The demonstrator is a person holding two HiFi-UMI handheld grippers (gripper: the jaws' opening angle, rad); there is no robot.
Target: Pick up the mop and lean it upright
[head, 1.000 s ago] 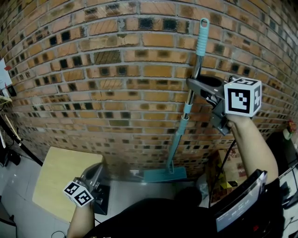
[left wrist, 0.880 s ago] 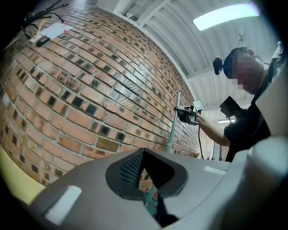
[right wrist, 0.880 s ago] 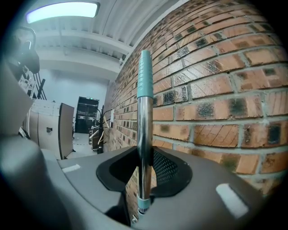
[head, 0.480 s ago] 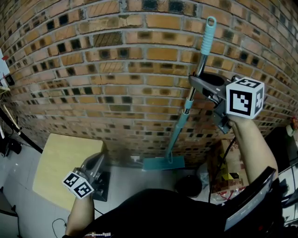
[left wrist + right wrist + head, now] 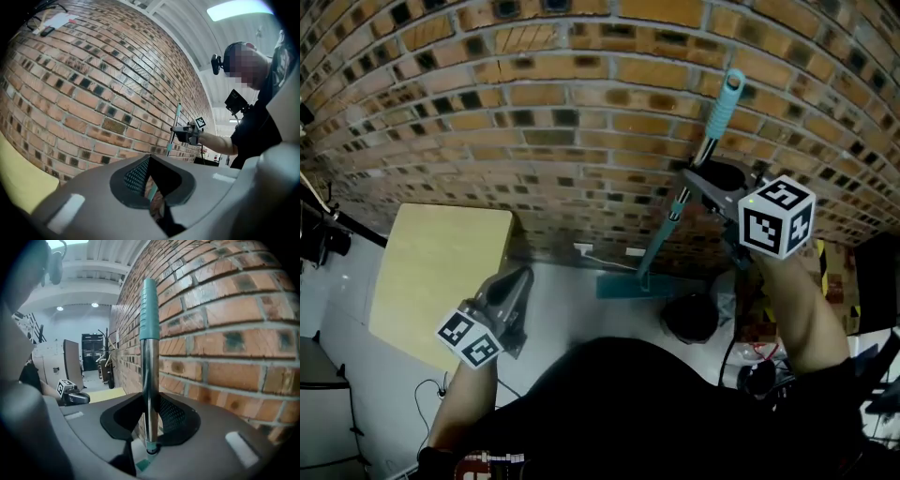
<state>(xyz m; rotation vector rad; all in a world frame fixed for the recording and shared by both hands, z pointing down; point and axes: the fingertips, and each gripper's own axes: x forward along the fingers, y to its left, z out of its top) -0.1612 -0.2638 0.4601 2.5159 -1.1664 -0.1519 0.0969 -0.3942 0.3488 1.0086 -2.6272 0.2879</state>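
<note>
Still right gripper (image 5: 694, 174) on mop (image 5: 724, 103)

mop (image 5: 675, 211): beside wall (image 5: 534, 112), head on floor at its foot
table (image 5: 431, 272): at wall's foot, leftward
right gripper (image 5: 701, 178): around mop, near wall
left gripper (image 5: 521, 279): farther from wall
</note>
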